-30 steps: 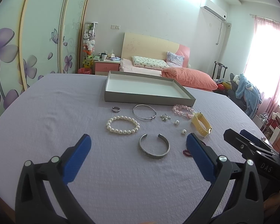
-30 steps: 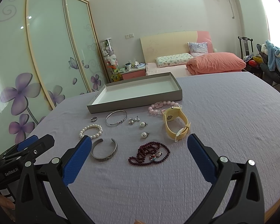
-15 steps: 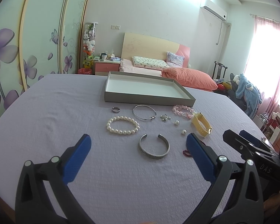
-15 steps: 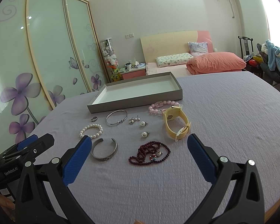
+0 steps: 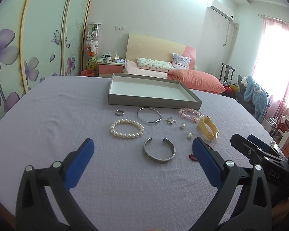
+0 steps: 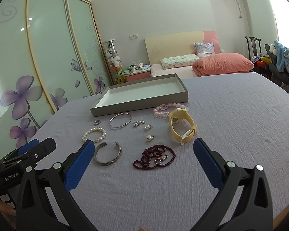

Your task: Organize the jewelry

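Left wrist view: left gripper (image 5: 142, 146) spread wide, empty, above silver cuff (image 5: 159, 151); grey tray (image 5: 154, 94) beyond.

Right wrist view: right gripper (image 6: 144, 148) spread wide, empty, over dark red beads (image 6: 154, 156); yellow watch (image 6: 182, 124) nearby.

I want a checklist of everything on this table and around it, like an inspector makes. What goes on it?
Surface: table under a lilac cloth.
Job's things: tray holds nothing; ring, bangle, pearl bracelet, cuff, earrings, pink beads, watch, dark red beads all lie on the cloth.
Clutter: nothing seen.
Grippers: left gripper and right gripper both open, holding nothing.
Cables: nothing seen.
Surroundings: bed, wardrobe, chair.
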